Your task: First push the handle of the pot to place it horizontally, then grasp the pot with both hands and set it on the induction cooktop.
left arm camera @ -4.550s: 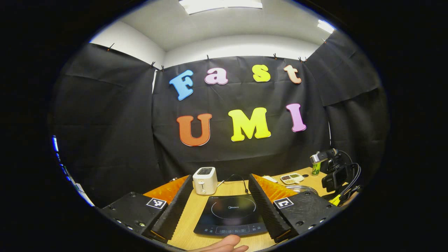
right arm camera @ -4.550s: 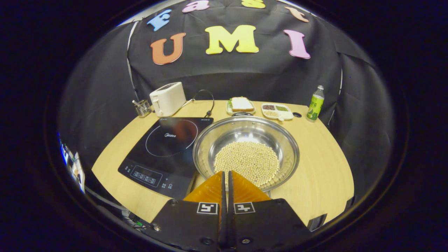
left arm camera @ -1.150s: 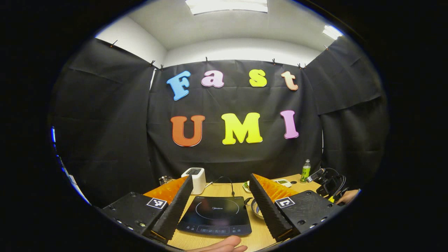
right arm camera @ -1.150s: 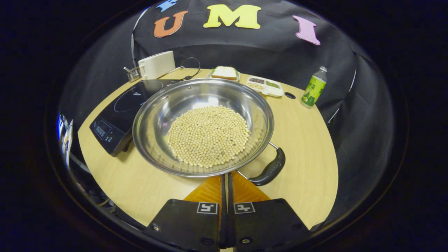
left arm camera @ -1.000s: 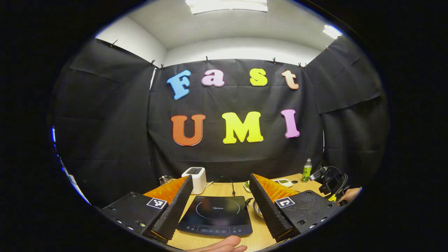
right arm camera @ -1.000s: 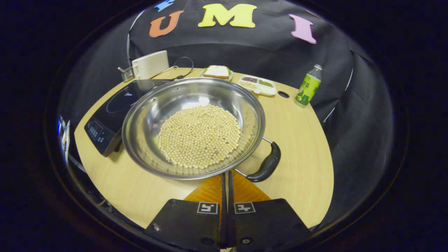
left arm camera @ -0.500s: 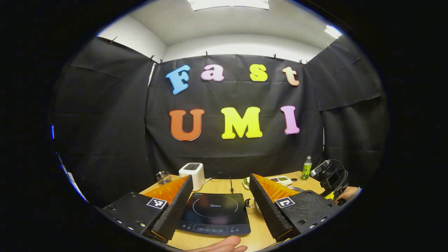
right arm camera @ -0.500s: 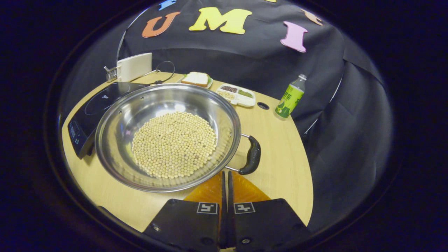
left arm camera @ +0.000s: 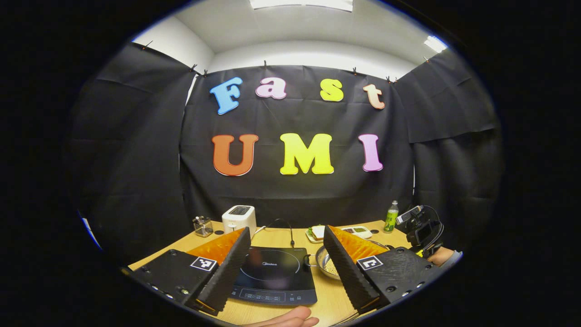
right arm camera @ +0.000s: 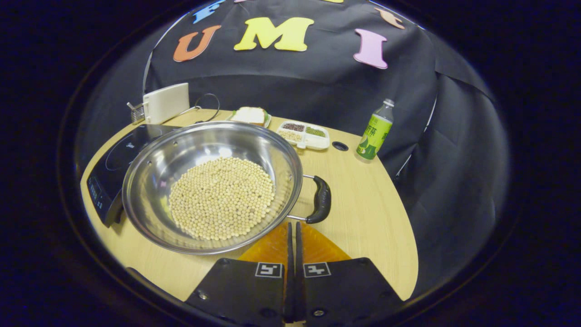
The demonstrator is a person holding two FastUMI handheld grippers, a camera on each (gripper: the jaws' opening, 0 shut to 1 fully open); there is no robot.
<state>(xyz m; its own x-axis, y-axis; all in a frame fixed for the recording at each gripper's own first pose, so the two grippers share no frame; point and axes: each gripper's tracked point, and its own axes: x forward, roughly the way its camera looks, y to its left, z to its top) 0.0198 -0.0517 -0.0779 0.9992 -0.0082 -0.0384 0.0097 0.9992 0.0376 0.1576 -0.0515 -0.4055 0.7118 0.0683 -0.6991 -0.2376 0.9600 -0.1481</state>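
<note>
A wide steel pot point(right arm camera: 150, 181) holding pale beans sits on the wooden table, its black handle point(right arm camera: 320, 198) sticking out on the right side. My right gripper point(right arm camera: 292, 225) is shut with nothing in it, its tips close to the pot's near rim just left of that handle. The black induction cooktop point(right arm camera: 113, 161) lies left of the pot. In the left gripper view the left gripper point(left arm camera: 287, 231) hangs open above the cooktop point(left arm camera: 272, 272); the pot point(left arm camera: 324, 263) peeks out beside its right finger. The right gripper point(left arm camera: 420, 227) and a hand show at far right.
A white toaster point(right arm camera: 165, 102), a wire holder point(right arm camera: 135, 113), a plate with a sandwich point(right arm camera: 248, 116), a divided dish of grains point(right arm camera: 305, 133) and a green bottle point(right arm camera: 374, 131) line the table's far edge. A black cord point(right arm camera: 206, 102) runs behind the cooktop. A hole point(right arm camera: 339, 146) is near the bottle.
The pot's right handle has swung from the near right round to the right side. The right gripper stayed shut by the rim. The left gripper has pulled back and higher, still open.
</note>
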